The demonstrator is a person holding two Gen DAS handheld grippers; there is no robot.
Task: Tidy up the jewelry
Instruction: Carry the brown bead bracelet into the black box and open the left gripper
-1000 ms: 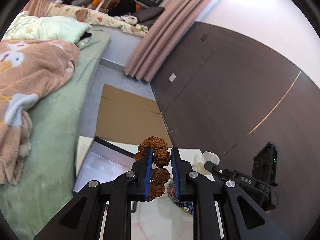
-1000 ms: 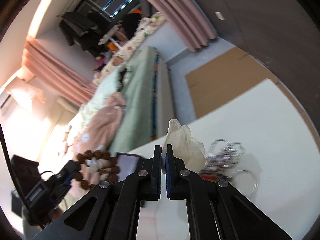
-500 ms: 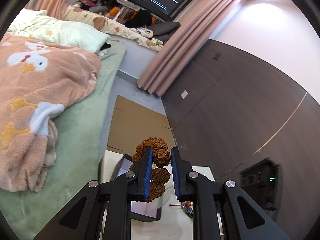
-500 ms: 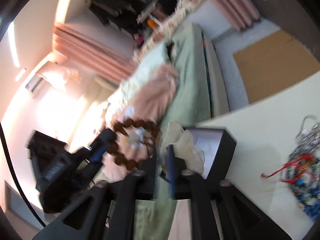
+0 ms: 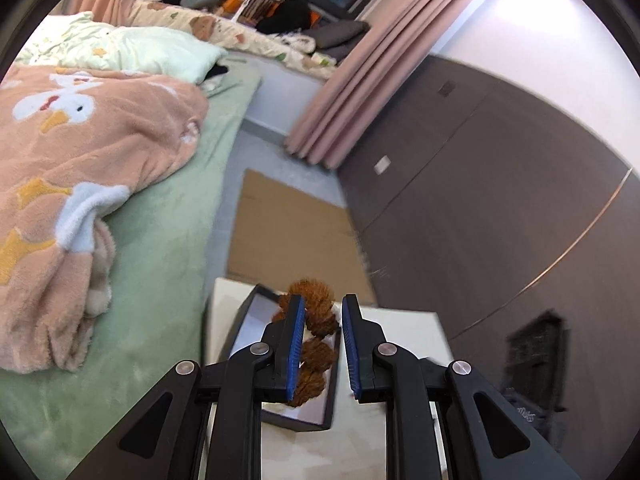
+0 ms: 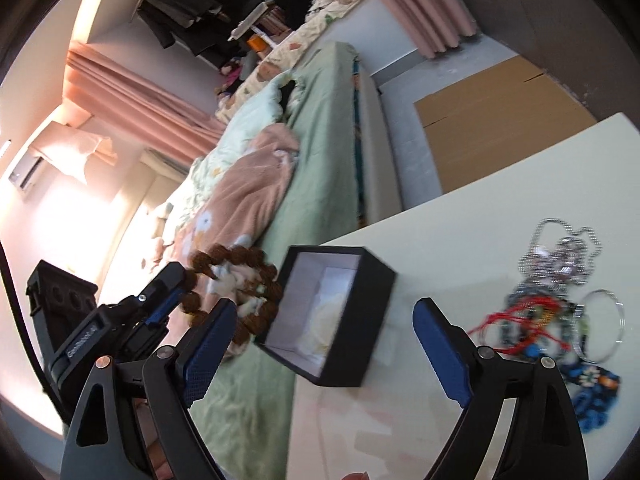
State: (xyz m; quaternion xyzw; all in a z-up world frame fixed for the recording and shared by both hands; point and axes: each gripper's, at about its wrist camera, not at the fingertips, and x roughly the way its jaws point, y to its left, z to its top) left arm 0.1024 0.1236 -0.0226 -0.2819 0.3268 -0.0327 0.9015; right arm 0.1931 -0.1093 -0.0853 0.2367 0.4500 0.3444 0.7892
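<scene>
Left tool (image 5: 320,346) clamping bead bracelet (image 5: 311,322), loop hanging vertically over black box (image 6: 332,316)

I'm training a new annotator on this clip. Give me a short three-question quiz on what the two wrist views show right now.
1. True or false: the right gripper is open and holds nothing.
2. What does the left gripper hold? A) silver chain B) brown bead bracelet C) red cord
3. Fill in: the jewelry pile lies on the ___, apart from the black box.

Key: 1 true; 2 B; 3 table.
</scene>
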